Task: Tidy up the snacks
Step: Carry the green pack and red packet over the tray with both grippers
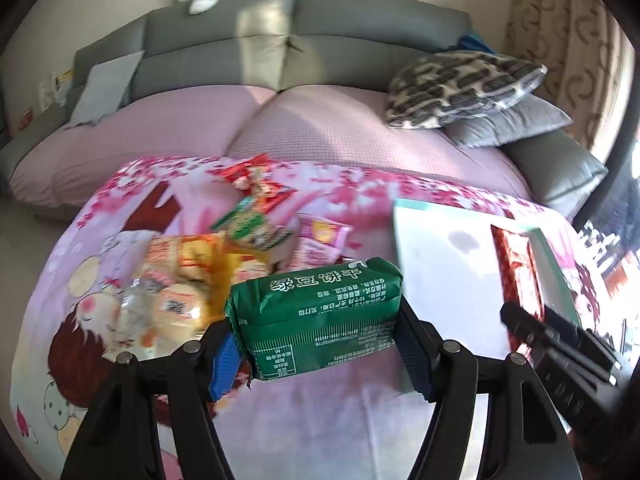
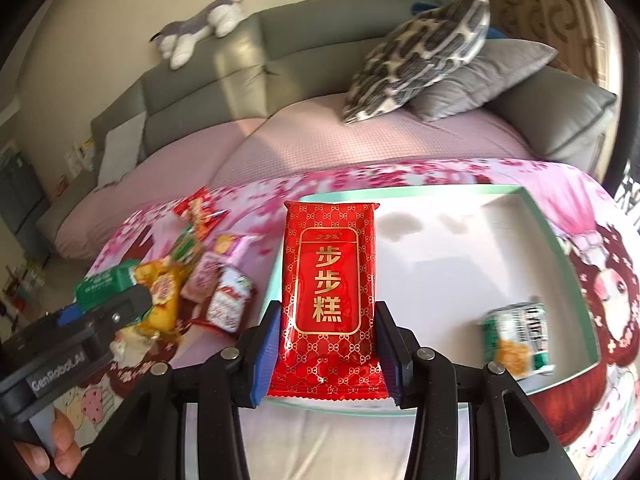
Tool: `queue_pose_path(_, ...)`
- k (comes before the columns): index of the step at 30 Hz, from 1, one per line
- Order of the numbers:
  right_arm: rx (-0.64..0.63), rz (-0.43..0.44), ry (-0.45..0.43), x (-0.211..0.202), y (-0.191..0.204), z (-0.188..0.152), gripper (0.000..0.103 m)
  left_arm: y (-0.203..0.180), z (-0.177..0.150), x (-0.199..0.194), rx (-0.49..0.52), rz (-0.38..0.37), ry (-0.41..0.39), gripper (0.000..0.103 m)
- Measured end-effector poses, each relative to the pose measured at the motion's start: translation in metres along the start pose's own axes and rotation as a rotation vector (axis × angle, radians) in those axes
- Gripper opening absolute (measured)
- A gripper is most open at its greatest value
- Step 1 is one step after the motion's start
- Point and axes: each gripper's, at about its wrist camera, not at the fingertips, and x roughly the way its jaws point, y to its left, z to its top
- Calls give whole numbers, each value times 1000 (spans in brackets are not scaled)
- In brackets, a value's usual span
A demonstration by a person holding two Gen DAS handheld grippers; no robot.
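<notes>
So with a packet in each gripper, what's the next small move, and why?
Probably lower the right gripper and release its red packet into the white tray: the packet already hangs over the tray's near edge, one small green snack lies inside, and the left gripper holding the green packet is beside it.
</notes>
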Motion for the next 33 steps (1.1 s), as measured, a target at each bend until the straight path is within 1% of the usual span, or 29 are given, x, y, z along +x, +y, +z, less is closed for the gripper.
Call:
queue_pose_path(7,87,-63,-34,-11,-44,7,47,-37,1,3,76,-43,-6,70)
queue_pose_path(13,122,-82,-49,-13,-60,10,47,-61,0,10,133,-69,-5,70)
queue_pose_path(15,123,-78,-42,-10,-63,9,47,-66,0,12,143,-77,-3,70)
queue_pose_path(20,119,-70,10,8,-64,4,47,-76,-2,25,162,-79,9,70)
queue_pose_path(28,118,-57,53,26,-66,-2,47,-92,5,44,171,-117,13,70)
queue_pose_path(31,121,-59,63,31,-69,-2,47,-97,10,49,179,-128,1,70)
queue_pose_path(33,120,-64,67,33,-70,-2,47,-99,10,56,172,-135,14,70)
